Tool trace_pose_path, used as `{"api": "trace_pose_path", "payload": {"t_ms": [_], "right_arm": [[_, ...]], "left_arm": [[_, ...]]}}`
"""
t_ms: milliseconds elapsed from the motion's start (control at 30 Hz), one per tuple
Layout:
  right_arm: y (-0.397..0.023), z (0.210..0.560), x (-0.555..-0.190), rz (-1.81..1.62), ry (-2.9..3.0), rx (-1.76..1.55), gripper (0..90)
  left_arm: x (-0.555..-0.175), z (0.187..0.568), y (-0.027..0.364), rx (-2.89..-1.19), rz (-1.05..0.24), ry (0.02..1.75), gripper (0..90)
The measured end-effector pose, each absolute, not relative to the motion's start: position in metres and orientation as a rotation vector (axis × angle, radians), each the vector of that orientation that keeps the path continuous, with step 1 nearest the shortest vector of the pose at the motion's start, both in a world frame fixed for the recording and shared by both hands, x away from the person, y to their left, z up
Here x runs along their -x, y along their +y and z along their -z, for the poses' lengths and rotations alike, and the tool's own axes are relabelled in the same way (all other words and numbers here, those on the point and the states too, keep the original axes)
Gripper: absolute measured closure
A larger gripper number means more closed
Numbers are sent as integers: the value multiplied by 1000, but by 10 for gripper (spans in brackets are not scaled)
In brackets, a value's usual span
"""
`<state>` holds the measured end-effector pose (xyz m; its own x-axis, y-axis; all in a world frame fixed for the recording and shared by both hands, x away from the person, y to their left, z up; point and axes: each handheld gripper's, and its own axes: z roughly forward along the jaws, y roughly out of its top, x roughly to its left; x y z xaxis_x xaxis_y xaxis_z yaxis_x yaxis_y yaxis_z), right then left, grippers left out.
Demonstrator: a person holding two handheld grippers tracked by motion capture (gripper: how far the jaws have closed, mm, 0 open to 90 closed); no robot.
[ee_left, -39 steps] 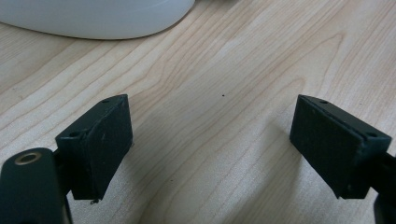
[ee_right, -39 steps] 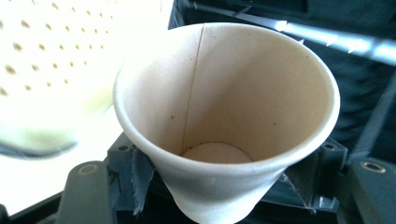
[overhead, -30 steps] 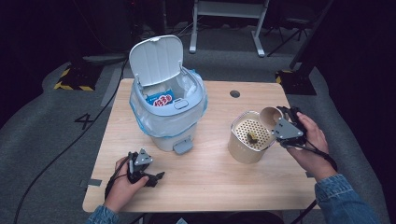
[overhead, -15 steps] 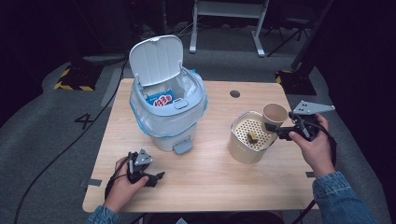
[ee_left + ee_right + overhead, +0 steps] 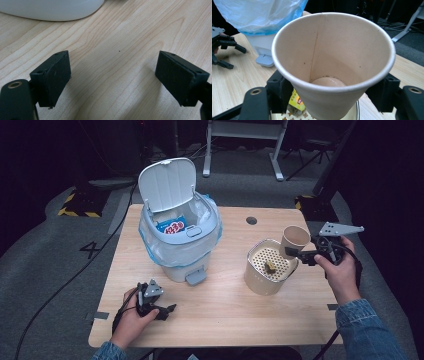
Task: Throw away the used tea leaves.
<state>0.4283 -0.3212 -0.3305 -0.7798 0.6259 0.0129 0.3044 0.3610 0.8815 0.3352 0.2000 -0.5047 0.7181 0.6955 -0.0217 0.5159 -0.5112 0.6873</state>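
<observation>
My right gripper is shut on a brown paper cup, gripping it low on its sides, and its jaws have just been opening a little with the cup still between them. The cup stands upright and looks empty inside. It hangs over the right rim of a cream strainer pot, where a tea bag lies on the perforated insert. My left gripper rests on the table near the front left. In the left gripper view it stands open over bare wood.
A white pedal bin with a blue liner stands at the table's back left. Its lid is up and a blue packet lies inside. The table has a round cable hole near its far edge.
The cup was tipped over the pot's rim a second ago and is now upright. The right hand has drawn a little to the right and up. The left hand has stayed put.
</observation>
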Motion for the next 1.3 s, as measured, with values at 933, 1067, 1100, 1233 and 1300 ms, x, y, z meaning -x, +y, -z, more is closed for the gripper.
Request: {"api": "trace_pose_path", "payload": {"t_ms": [933,1067,1100,1233,1300], "right_arm": [[-253,252,-466,-1401,2306,-617,294],[-240,243,-468,-1403,2303,-595,293],[-237,241,-469,-1404,2302,-592,293],[-223,234,-473,-1406,2305,-574,292],[-216,232,-476,-1415,2303,-568,292]], "left_arm": [[-337,505,200,-2235,-329,899,132],[-338,505,200,-2234,-326,900,131],[-338,505,199,-2232,-325,901,131],[-338,505,199,-2234,-331,896,131],[-339,505,199,-2234,-331,895,131]]}}
